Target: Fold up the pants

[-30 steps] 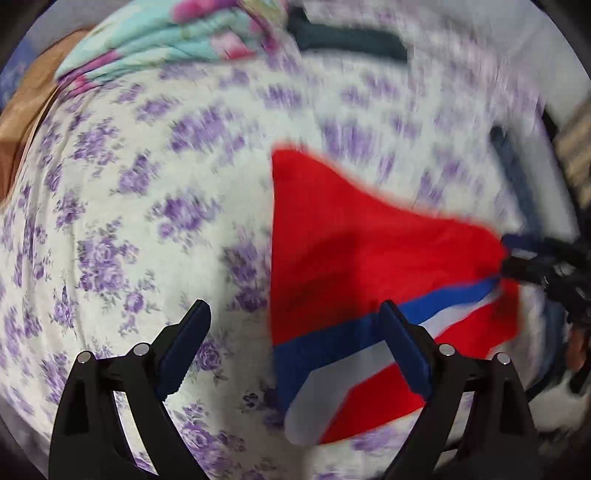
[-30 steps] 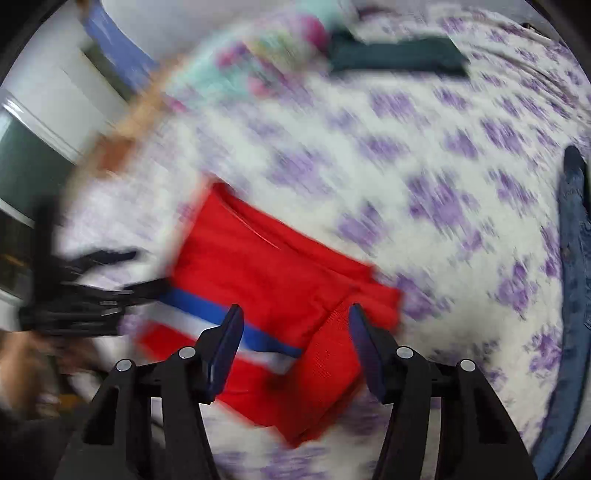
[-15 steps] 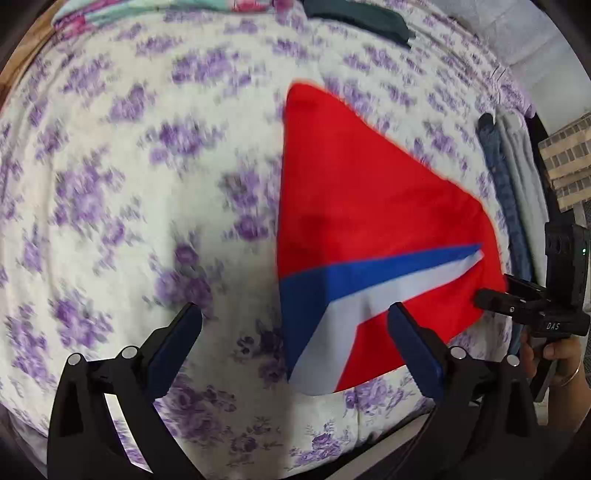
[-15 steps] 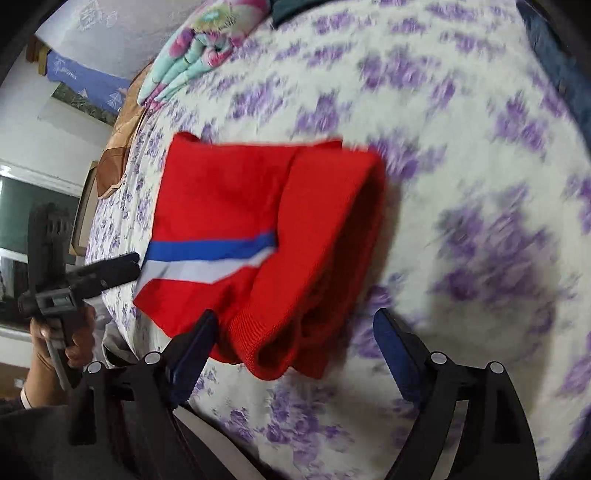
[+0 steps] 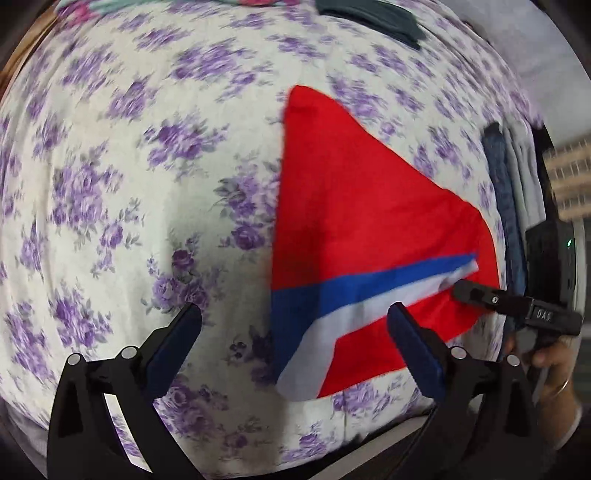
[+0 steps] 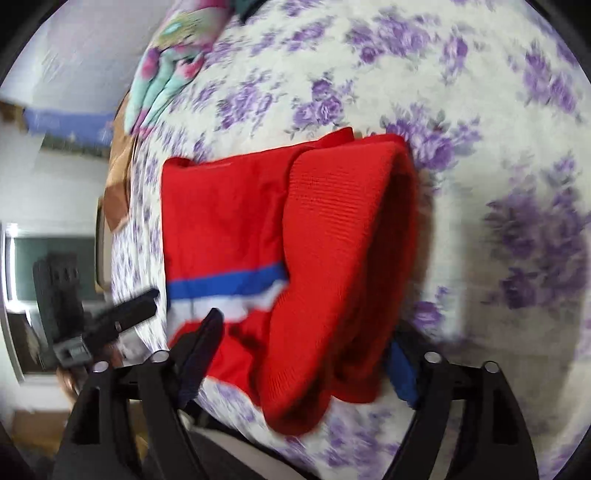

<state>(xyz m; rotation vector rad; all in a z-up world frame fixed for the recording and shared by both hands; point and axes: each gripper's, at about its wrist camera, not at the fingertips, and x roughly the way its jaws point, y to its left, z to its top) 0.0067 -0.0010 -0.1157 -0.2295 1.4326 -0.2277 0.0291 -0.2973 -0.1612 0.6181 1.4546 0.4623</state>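
Red pants (image 5: 362,221) with a blue and white stripe lie folded on the purple-flowered bedsheet (image 5: 147,184), near the bed's front edge. My left gripper (image 5: 295,328) hovers open over the pants' striped near corner, pads clear of the cloth. In the right wrist view the thick ribbed red end of the pants (image 6: 332,258) bulges up between the fingers of my right gripper (image 6: 303,343). Its jaws are opening and its right finger is partly hidden behind the cloth. Each gripper shows in the other's view: the right gripper (image 5: 517,314) and the left gripper (image 6: 122,314).
A turquoise flowered quilt (image 6: 173,62) and a dark green garment (image 5: 369,18) lie at the far side of the bed. Blue jeans (image 5: 502,192) and a grey garment (image 5: 524,177) lie along the right edge. The bed's front edge (image 5: 369,439) runs just under the grippers.
The right gripper's jaws have spread wider and it has sunk and rolled toward the pants' thick red end, which now lies between its fingers. The left gripper stays open over the striped corner.
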